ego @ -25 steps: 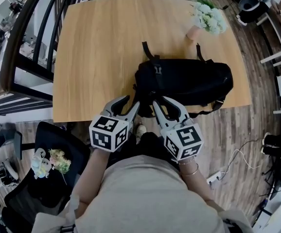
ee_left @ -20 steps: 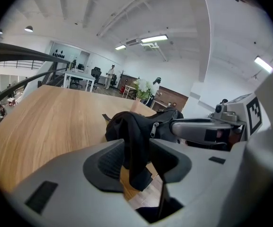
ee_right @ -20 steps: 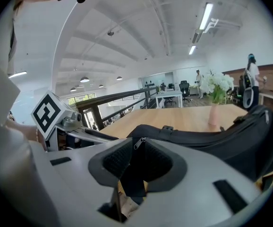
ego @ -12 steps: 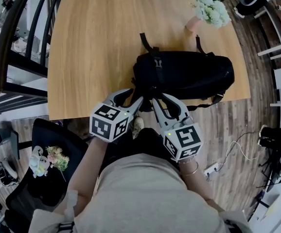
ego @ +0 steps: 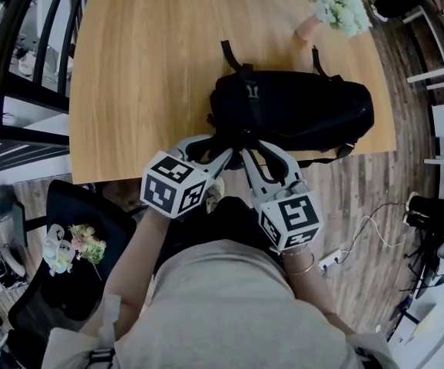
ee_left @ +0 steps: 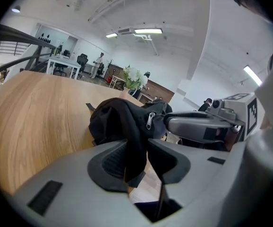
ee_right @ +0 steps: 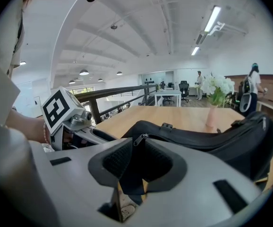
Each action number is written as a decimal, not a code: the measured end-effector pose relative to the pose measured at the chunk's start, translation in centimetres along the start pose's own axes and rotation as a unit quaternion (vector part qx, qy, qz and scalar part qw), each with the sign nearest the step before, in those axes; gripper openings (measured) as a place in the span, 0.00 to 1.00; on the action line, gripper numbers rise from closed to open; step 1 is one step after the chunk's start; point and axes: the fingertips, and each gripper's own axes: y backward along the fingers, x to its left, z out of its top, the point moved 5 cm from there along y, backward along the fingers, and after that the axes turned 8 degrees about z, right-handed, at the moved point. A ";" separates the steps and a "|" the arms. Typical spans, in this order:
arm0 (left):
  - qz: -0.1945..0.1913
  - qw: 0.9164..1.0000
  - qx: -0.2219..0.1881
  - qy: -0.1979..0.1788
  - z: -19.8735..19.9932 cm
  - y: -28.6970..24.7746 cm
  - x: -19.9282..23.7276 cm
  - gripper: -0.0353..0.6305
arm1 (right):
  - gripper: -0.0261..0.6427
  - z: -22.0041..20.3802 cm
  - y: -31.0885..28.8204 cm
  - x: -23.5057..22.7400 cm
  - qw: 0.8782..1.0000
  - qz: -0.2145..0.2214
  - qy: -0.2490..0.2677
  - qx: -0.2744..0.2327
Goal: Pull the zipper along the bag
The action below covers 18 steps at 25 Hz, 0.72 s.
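Observation:
A black bag (ego: 299,110) lies across the near side of the wooden table (ego: 145,75). Both grippers meet at its left end. My left gripper (ego: 220,146) has just been closing; a fold of the bag's black fabric (ee_left: 134,145) hangs pinched between its jaws (ee_left: 135,143). My right gripper (ego: 249,151) is shut on the bag's fabric (ee_right: 132,174) right beside the metal zipper pull (ee_right: 138,139). From the left gripper view the pull (ee_left: 149,121) hangs free, just ahead of one of the right gripper's fingers (ee_left: 193,124).
A vase of white flowers (ego: 337,10) stands at the table's far right, beyond the bag. A dark railing (ego: 22,52) runs along the left. A black chair (ego: 68,221) with a small bouquet sits at the lower left. Cables lie on the floor at the right.
The left gripper has moved forward and down from short of the table edge onto the bag's left end, beside the right gripper. The right gripper has kept its place.

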 end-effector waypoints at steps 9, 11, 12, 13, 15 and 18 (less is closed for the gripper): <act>-0.001 1.000 -0.013 -0.016 0.7 0.7 -1.1 0.14 | 0.16 0.9 -0.5 0.7 0.999 0.007 0.049 0.007; 0.000 1.000 -0.020 -0.015 1.1 1.0 -1.3 0.13 | 0.16 1.2 -0.6 0.7 0.999 0.009 0.053 0.002; 0.001 1.000 -0.022 -0.016 1.2 1.1 -1.4 0.13 | 0.16 1.4 -0.6 0.7 0.998 0.009 0.056 0.000; 0.002 1.000 -0.023 -0.016 1.4 1.2 -1.4 0.13 | 0.16 1.5 -0.6 0.6 0.998 0.009 0.058 -0.001; 0.003 1.000 -0.025 -0.017 1.6 1.4 -1.5 0.13 | 0.16 1.7 -0.7 0.5 0.998 0.009 0.060 -0.001; 0.006 0.999 -0.027 -0.019 1.9 1.6 -1.7 0.13 | 0.18 2.0 -0.9 0.4 0.998 0.010 0.065 -0.001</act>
